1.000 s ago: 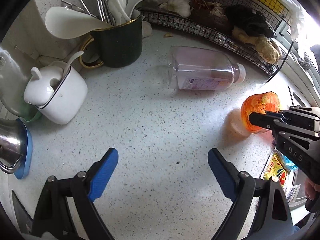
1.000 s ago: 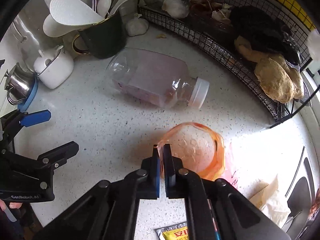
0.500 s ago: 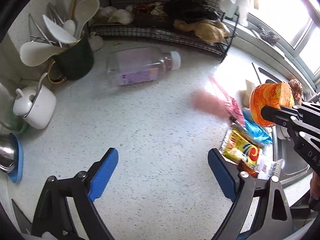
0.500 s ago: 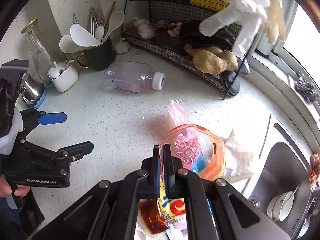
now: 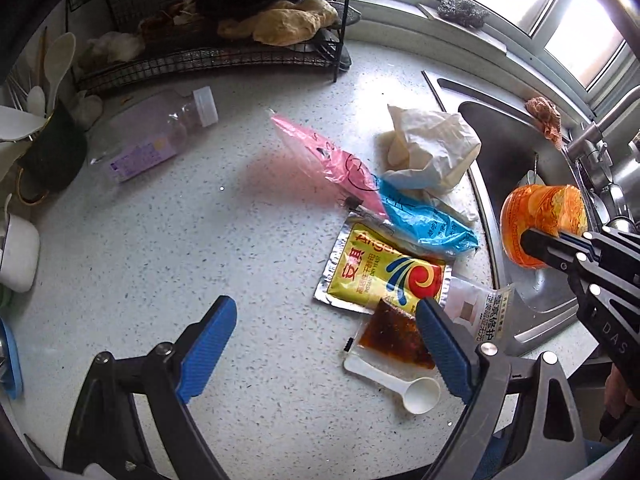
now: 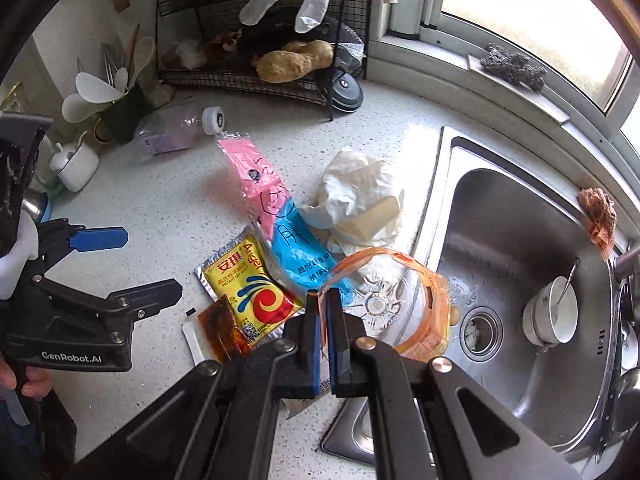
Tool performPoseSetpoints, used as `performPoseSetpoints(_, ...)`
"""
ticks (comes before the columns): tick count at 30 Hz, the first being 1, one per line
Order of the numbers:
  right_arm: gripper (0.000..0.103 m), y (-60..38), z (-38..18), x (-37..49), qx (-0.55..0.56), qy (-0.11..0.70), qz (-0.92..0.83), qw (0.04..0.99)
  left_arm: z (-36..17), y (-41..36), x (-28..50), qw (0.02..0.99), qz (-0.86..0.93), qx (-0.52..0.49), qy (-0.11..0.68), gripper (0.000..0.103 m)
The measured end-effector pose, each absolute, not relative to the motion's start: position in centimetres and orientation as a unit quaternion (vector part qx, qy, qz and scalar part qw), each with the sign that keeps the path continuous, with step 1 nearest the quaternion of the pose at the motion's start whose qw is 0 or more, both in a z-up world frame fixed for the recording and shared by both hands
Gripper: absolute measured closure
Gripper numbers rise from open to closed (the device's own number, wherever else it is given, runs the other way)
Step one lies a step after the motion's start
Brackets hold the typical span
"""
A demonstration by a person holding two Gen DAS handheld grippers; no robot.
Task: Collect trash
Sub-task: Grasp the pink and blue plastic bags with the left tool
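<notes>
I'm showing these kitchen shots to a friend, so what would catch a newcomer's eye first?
Probably the orange plastic cup, pinched by its rim in the shut right gripper at the edge of the sink. Next, the bright litter heaped on the speckled counter beside the sink: a pink bag, a blue bag and a yellow sachet. The left gripper hangs open and empty near them.

Right gripper (image 6: 323, 308) jaws pinch orange cup (image 6: 384, 300) rim above sink (image 6: 516, 216) edge, wrappers (image 6: 252, 284) beside

Bright daylight from the window (image 6: 532, 20); glare there; fisheye bending and dark corners; focus mostly sharp.
</notes>
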State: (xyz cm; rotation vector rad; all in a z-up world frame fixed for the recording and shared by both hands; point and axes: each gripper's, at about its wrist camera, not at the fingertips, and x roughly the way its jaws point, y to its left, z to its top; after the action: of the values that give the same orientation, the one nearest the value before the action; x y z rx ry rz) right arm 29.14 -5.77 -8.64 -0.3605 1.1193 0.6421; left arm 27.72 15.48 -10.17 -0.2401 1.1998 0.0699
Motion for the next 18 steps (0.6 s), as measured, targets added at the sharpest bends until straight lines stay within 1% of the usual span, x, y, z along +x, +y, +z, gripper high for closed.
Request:
performPoseSetpoints(6,0.101,-6.6,-8.8,30.8,-0.154,0.526,0.263,0.794,-10.4,16.0,32.0,0.818,0.024,-0.114,0.563,0.013)
performPoseSetpoints(18,0.101,-4.2,-11.0,34.2,-0.140,0.558,0.237,0.783,-15.5,19.4,39.7,0.775,0.025,-0.163,0.610,0.013)
